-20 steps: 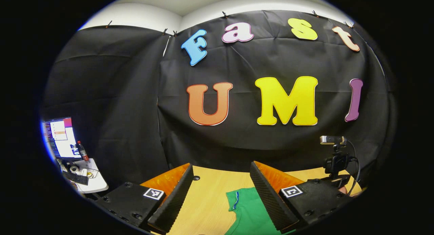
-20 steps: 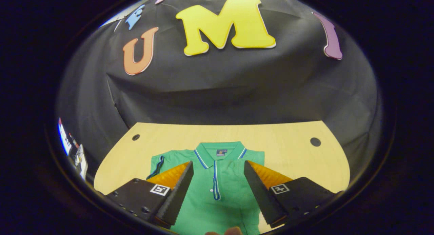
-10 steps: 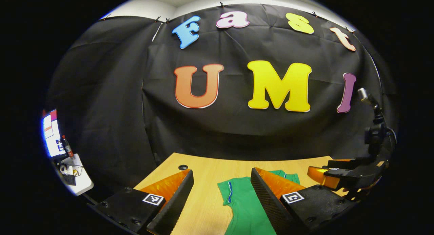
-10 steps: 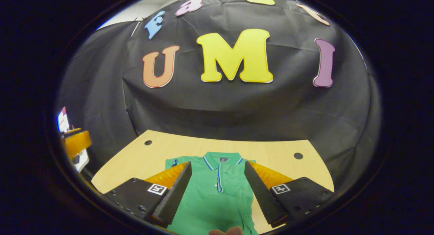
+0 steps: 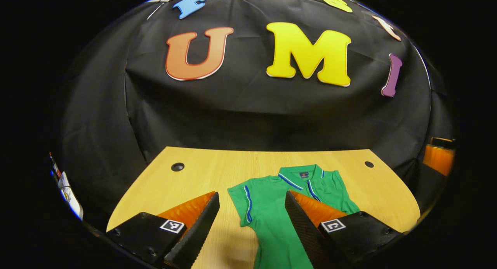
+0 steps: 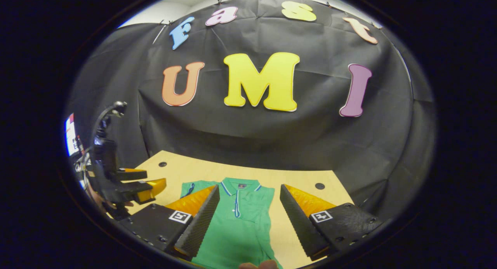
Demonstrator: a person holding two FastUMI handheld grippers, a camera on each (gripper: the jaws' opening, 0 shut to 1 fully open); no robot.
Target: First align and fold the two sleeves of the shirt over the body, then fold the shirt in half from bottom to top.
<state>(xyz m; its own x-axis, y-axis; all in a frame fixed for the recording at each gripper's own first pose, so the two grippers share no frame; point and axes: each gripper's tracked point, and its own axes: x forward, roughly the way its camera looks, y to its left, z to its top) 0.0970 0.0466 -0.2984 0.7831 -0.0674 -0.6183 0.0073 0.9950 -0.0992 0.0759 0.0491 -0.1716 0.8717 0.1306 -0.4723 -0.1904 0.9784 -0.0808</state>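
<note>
At the left of the left gripper view, the left gripper (image 5: 248, 226) hangs above the wooden table (image 5: 202, 176) with its jaws spread wide and nothing between them; the right gripper view shows it too, off at the left edge, held up clear of the cloth. Just right of its line of sight lies the green polo shirt (image 5: 271, 210), flat on the table with its collar (image 5: 301, 175) toward the booth wall. The left sleeve (image 5: 242, 201), edged with a blue stripe, spreads outward onto bare wood and looks not yet folded. Further right, the right gripper (image 6: 248, 222) hovers over the shirt's body, jaws likewise released and empty, with the placket running between its fingers. The right side of the shirt ends in a straight edge there, so that sleeve may already lie over the body, though I cannot tell for certain. To fold the left sleeve well, I would bring the left gripper down at the sleeve's outer hem, pinch only the top layer near the stripe, lift just enough to clear the table, and carry it inward so its edge lines up parallel with the placket. The right gripper could steady the body to stop it sliding.
</note>
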